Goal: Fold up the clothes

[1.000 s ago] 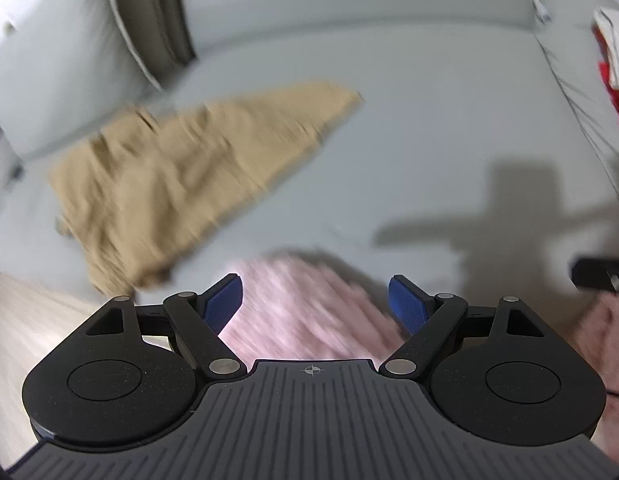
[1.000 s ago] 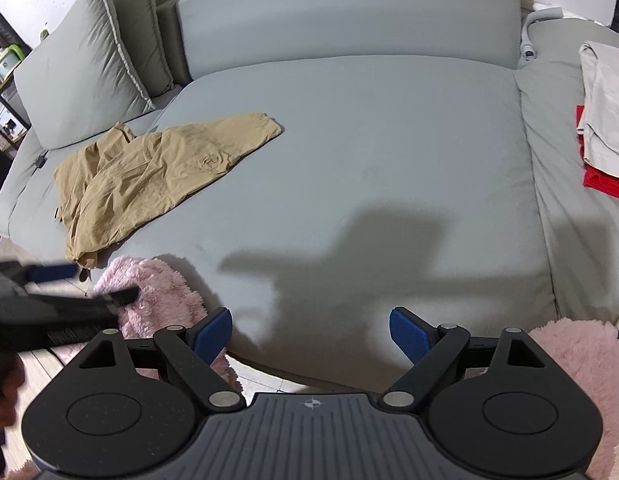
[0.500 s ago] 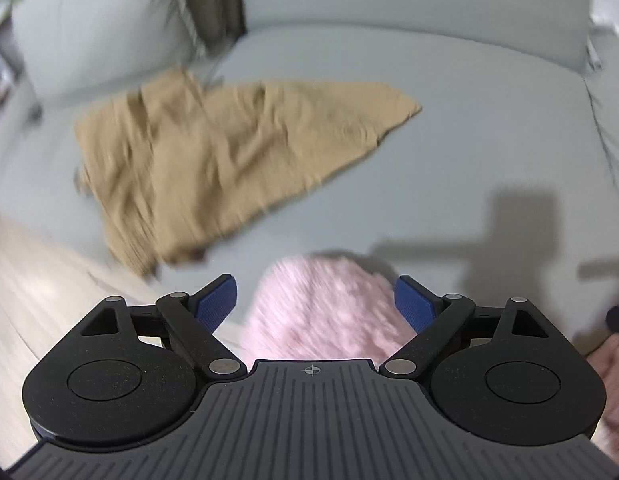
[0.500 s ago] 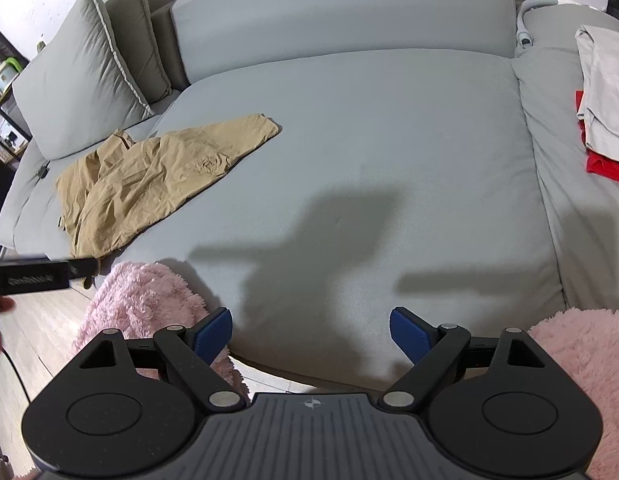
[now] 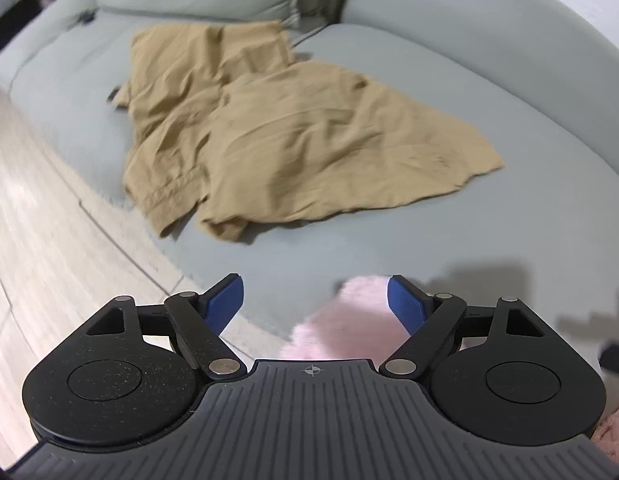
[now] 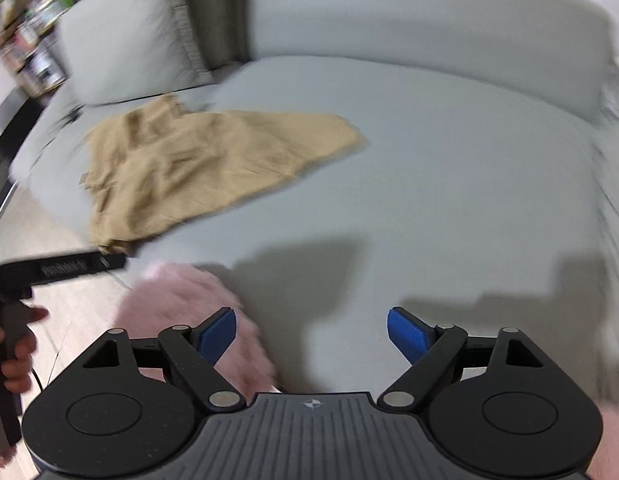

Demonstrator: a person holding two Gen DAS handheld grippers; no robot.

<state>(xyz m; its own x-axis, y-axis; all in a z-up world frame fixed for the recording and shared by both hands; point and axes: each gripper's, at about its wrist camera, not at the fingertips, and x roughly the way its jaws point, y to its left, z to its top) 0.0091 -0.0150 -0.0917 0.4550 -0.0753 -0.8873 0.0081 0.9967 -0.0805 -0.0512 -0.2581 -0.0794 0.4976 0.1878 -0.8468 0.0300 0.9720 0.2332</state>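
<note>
Left gripper (image 5: 315, 294): blue pads held apart, nothing clamped; brought nearer the tan garment (image 5: 293, 128) than a second ago. Right gripper (image 6: 311, 330): likewise spread and unladen. Garment: crumpled woven cloth, laid on the grey sofa (image 5: 529, 168) seat near its front edge. Pink fluffy rug (image 6: 189, 312): below that edge. Left hand (image 6: 13, 344) on its handle is shown by the right view only.
</note>
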